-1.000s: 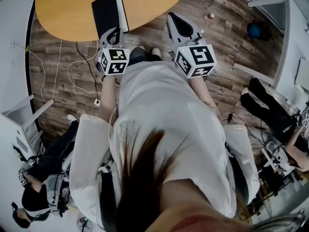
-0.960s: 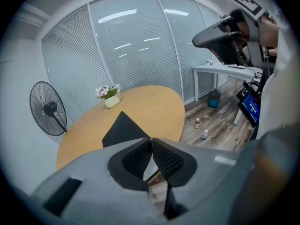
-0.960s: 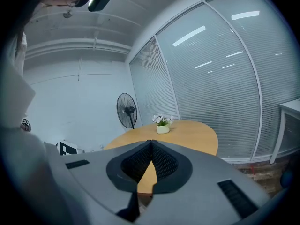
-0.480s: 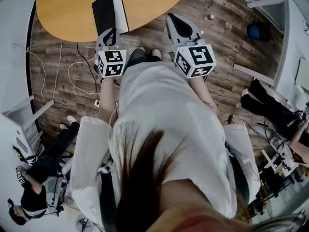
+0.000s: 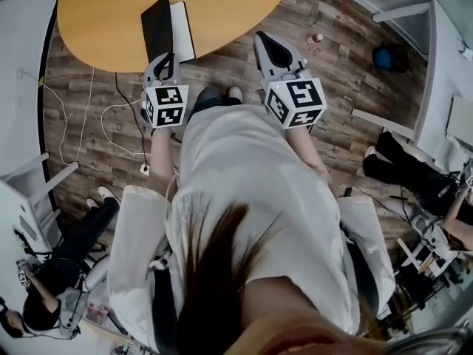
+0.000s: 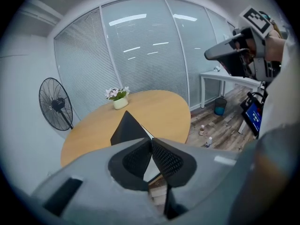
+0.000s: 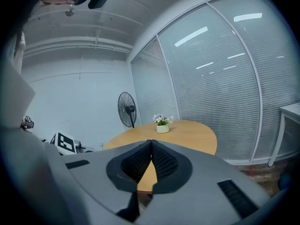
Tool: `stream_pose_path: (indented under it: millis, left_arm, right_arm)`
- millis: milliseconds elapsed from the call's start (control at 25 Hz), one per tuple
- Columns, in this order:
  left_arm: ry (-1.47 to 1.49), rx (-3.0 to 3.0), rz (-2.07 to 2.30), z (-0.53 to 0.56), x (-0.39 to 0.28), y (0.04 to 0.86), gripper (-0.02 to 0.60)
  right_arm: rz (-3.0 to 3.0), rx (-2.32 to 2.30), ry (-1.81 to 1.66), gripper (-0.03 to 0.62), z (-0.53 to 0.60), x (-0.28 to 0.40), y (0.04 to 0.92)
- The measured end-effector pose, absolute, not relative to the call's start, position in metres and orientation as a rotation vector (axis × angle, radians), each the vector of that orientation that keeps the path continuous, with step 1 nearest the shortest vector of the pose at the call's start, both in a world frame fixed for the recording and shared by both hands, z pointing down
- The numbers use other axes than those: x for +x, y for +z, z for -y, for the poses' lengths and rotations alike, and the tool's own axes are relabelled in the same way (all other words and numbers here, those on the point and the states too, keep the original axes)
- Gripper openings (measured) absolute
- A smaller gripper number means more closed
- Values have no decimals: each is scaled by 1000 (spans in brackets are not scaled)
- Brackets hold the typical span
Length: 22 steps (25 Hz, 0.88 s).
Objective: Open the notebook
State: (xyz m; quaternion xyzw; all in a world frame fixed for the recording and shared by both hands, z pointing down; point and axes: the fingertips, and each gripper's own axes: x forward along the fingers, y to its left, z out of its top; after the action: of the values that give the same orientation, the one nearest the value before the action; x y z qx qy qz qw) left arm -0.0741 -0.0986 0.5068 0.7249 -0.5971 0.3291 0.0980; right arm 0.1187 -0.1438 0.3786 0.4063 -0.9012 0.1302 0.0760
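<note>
In the head view, the notebook (image 5: pixel 166 26) is seen lying at the near edge of the round table (image 5: pixel 236 6), its black cover (image 5: pixel 156 24) lifted off the white pages (image 5: pixel 182 29). The left gripper (image 5: pixel 168 56) is held just short of that edge, close to the notebook; contact cannot be judged there. The right gripper (image 5: pixel 264 40) is held over the wooden floor (image 5: pixel 347 87), beside the table and apart from the notebook. Cables (image 5: pixel 111 102) on the floor are shown only here.

In the left gripper view, the jaws are seen pressed together at the tips with nothing between them, and the cover is shown tilted up just beyond them. A flower pot (image 6: pixel 120 102), a fan (image 6: pixel 56 104) and two bottles (image 6: pixel 202 130) are added by this view. In the right gripper view, the jaws are likewise closed and empty. The pot and fan appear, but the notebook is not shown.
</note>
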Motion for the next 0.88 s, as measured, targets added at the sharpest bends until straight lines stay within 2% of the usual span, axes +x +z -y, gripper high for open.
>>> stream_pose_path:
  millis: [480,880]
  left_arm:
    - [862,2113,1782,90,-85,493,32]
    - [674,2135,1762,88,-124,472,31]
  right_arm:
    - [2667,1160,411,2,143,93,389]
    - [2652,1147,383,2,143,21,385]
